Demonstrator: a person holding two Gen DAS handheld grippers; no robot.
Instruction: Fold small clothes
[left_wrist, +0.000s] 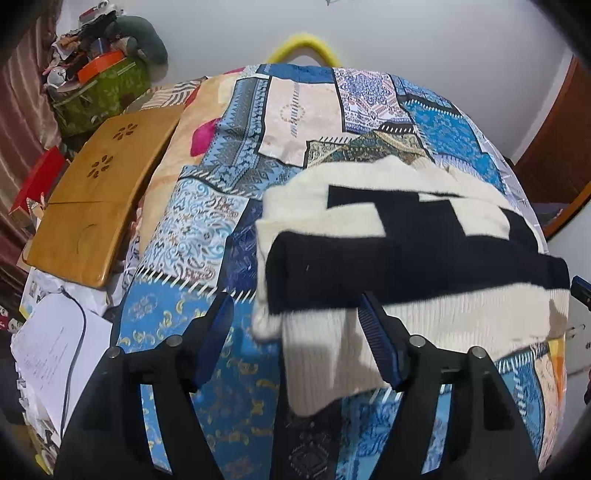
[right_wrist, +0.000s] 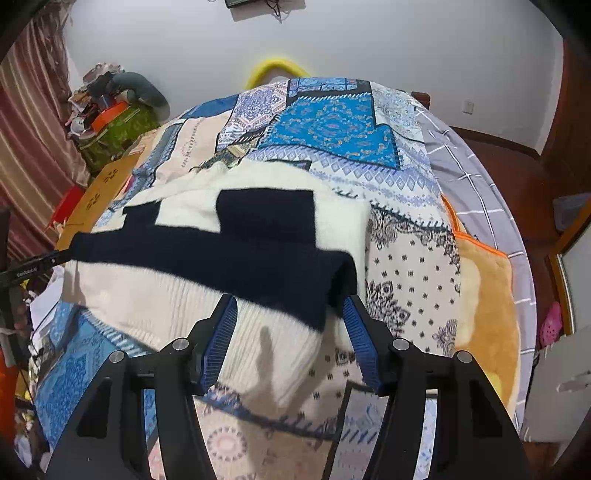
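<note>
Left wrist view. The left gripper (left_wrist: 295, 332) stood with its jaws spread wide and nothing between them. Just ahead of it and a little to its right lay the sweater (left_wrist: 406, 251), cream with black blocks, already folded into a thick bundle on the patchwork quilt (left_wrist: 192, 229). The near cream edge of the sweater reached in between the fingers (left_wrist: 218, 332) without being pinched. Far off to the gripper's left sat a wooden tray (left_wrist: 96, 199) and a stack of papers (left_wrist: 48, 350).

Right wrist view. The right gripper (right_wrist: 290, 339) was likewise released, its jaws apart and holding nothing. The sweater (right_wrist: 229, 258) lay directly ahead and to its left, its near right corner between the fingers (right_wrist: 360, 339). An orange blanket (right_wrist: 484, 295) lay off to the gripper's right.

Step in hand, as judged: the fold looked made and let go. The next move probably called for closing on the near edge for another fold, or for tidying the bundle.
</note>
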